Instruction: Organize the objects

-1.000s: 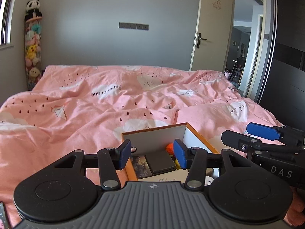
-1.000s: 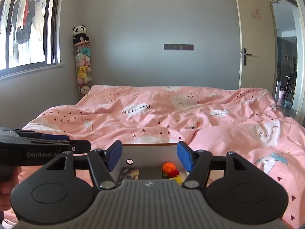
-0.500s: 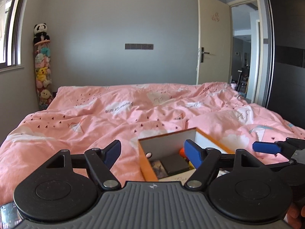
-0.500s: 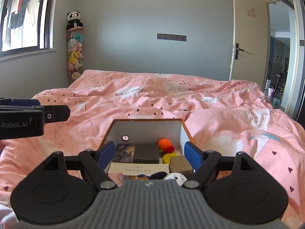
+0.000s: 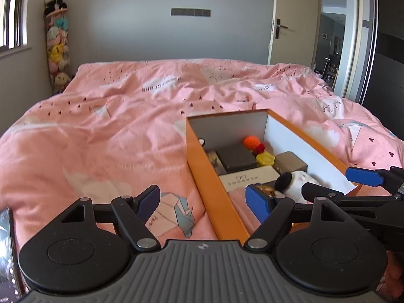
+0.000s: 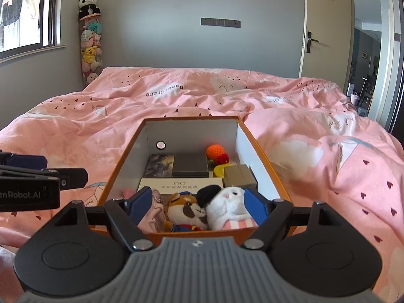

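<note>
An open orange box [image 6: 255, 141] with white inner walls lies on the pink duvet; it also shows in the left wrist view [image 5: 199, 166]. It holds an orange ball [image 6: 215, 152], a dark flat case [image 6: 190, 164], a white card box [image 6: 180, 184], a yellow item [image 6: 218, 171], a grey-brown block [image 6: 238, 175], a dog plush [image 6: 185, 210] and a white plush [image 6: 228, 205]. My right gripper [image 6: 197, 205] is open and empty above the box's near end. My left gripper [image 5: 205, 202] is open and empty, straddling the box's left wall.
The pink duvet [image 6: 315, 139] covers the whole bed. A tall tube of plush toys topped by a panda [image 6: 90, 38] stands in the far left corner. A window [image 6: 25, 12] is at left, an open door [image 6: 325, 27] at right. A phone edge [image 5: 6, 250] shows at lower left.
Both grippers have risen and pulled back, so more of the box interior shows. Both have opened wider. The plush toys at the near end have come into view.
</note>
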Motion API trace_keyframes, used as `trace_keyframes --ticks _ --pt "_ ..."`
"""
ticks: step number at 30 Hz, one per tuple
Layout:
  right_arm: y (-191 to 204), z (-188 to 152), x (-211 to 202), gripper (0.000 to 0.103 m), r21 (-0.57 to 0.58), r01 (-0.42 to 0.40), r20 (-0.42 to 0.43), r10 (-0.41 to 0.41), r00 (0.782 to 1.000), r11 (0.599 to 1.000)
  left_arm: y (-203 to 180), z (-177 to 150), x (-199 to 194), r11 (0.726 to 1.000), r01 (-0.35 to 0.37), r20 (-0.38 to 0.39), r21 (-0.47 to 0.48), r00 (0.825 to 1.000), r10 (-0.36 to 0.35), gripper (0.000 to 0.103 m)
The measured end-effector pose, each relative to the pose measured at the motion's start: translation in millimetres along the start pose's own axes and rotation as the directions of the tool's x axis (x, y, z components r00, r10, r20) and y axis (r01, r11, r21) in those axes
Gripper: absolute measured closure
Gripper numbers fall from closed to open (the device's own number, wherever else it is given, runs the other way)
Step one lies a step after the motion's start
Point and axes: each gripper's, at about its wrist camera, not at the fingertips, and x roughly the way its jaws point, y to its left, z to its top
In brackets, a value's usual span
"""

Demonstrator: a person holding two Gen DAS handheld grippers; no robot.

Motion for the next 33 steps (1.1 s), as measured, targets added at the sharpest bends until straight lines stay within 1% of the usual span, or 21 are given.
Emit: trace_keyframes --ticks 3,6,9,14,25,33 --pt "-0.9 -4.6 4.1 0.022 0.013 0.009 -0.032 -0.008 0.999 1.0 3.1 -2.5 3.8 1.0 0.001 -0.032 -0.016 0.999 -0.002 0.012" --pt "-2.9 -7.0 4.7 0.022 0.031 0.003 -0.041 -0.002 0.999 1.0 3.4 -5.9 4.7 1.0 -0.002 -0.039 -0.019 0.999 0.001 0.012" --pt "-2.1 -9.0 6.8 0.022 0.026 -0.009 -0.058 0.011 0.998 1.0 -0.7 -11.0 5.2 1.0 -0.008 -0.051 -0.003 0.999 0.008 0.012" --pt "2.3 -13.1 6.2 0.019 -0.002 -0.011 -0.051 0.011 0.999 1.0 -6.0 -13.2 9.2 1.0 -0.026 -0.072 0.017 0.997 0.027 0.011" --pt "2.6 -15.7 9.3 0.017 0.006 -0.006 -0.048 0.006 0.999 1.0 -5.0 -17.9 19.0 0.998 -0.062 -0.132 0.01 0.989 0.062 0.012" --pt "6.7 -16.4 11.3 0.016 -0.011 0.007 -0.051 -0.007 0.999 1.0 -5.3 -18.7 19.8 0.998 -0.063 -0.137 0.011 0.988 0.064 0.011"
